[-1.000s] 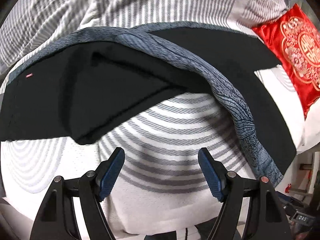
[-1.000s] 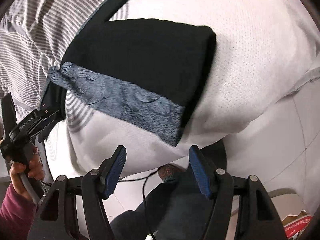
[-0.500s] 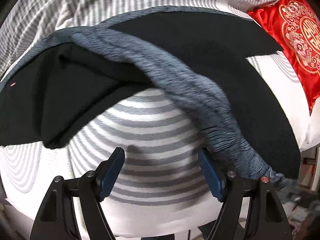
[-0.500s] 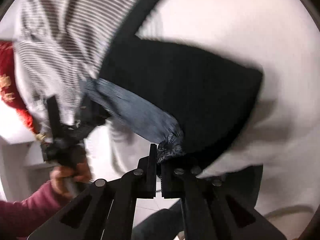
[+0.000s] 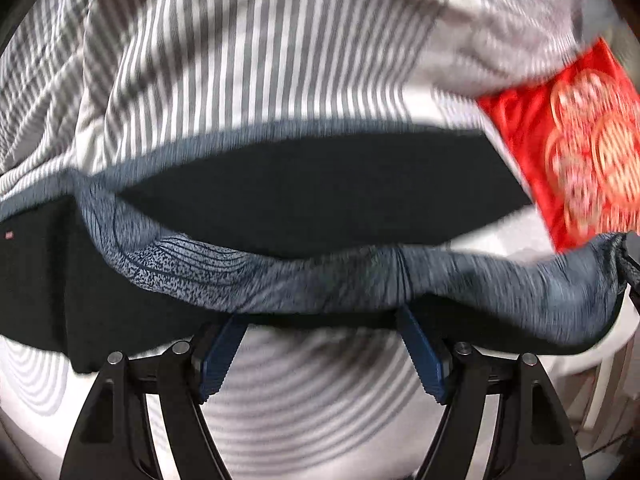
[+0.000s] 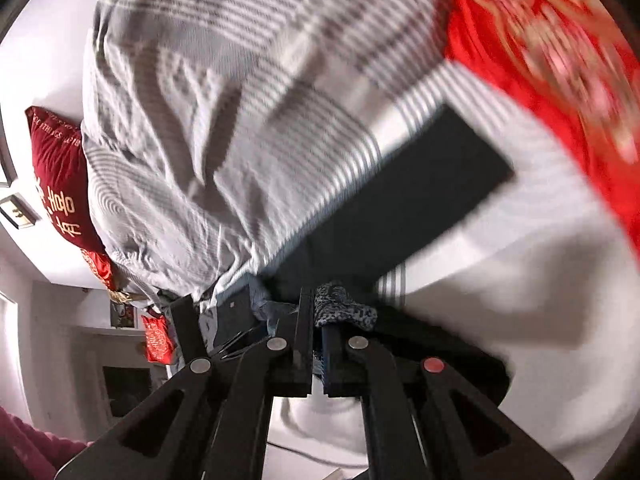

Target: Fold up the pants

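A: Status?

B: Right gripper (image 6: 317, 320) has its jaws clamped on the grey patterned hem (image 6: 344, 309) of the pants (image 5: 304, 196). Left gripper (image 5: 320, 344) jaws wide apart, nothing between them. The lifted leg hangs just in front of them.

A: Where's the rest of the garment?

B: On the bed (image 5: 312, 384), black body spread across the striped bedding. Red cushion (image 5: 576, 144) sits by the far leg end.

A: Risks?

B: My read: only a small bunch of hem is pinched, so a fast carry could pull it free. One-sided hold also lets the leg twist, and the fold would land skewed. The draped cloth could snag my left jaws. Both views are blurred, so I can't judge edge alignment.
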The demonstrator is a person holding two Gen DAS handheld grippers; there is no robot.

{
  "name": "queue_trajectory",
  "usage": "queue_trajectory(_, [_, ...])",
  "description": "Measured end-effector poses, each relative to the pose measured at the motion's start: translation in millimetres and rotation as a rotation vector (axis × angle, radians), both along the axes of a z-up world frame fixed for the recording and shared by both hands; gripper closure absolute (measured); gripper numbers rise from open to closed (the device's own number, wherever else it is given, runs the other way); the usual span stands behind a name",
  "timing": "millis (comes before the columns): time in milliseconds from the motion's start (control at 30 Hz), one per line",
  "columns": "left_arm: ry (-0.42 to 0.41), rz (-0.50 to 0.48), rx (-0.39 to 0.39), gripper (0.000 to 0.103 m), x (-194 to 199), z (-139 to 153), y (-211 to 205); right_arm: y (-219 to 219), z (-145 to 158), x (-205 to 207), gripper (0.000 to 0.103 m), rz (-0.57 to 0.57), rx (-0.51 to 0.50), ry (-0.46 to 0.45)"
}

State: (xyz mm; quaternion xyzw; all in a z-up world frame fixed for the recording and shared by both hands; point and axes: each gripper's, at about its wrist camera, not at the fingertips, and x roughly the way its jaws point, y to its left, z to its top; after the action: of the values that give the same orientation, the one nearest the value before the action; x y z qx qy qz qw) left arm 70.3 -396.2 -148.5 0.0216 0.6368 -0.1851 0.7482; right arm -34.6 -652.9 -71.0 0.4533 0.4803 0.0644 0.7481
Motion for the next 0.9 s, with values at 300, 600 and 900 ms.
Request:
queue_trajectory(300, [-0.08,0.076,0.069,0.026,89,-10,-41,-62,-43,121,0.1,0.066,-0.104,0.08])
queue_trajectory(600, [-0.078,0.153,0.148,0.026,108,-21,-19,-90,-108,171,0.048,0.091,-0.302,0.326])
queue_trajectory(900, [-0.042,0.162,0.223,0.026,94,-38,1,-78,-54,153,0.066,0.119,-0.316,0.202])
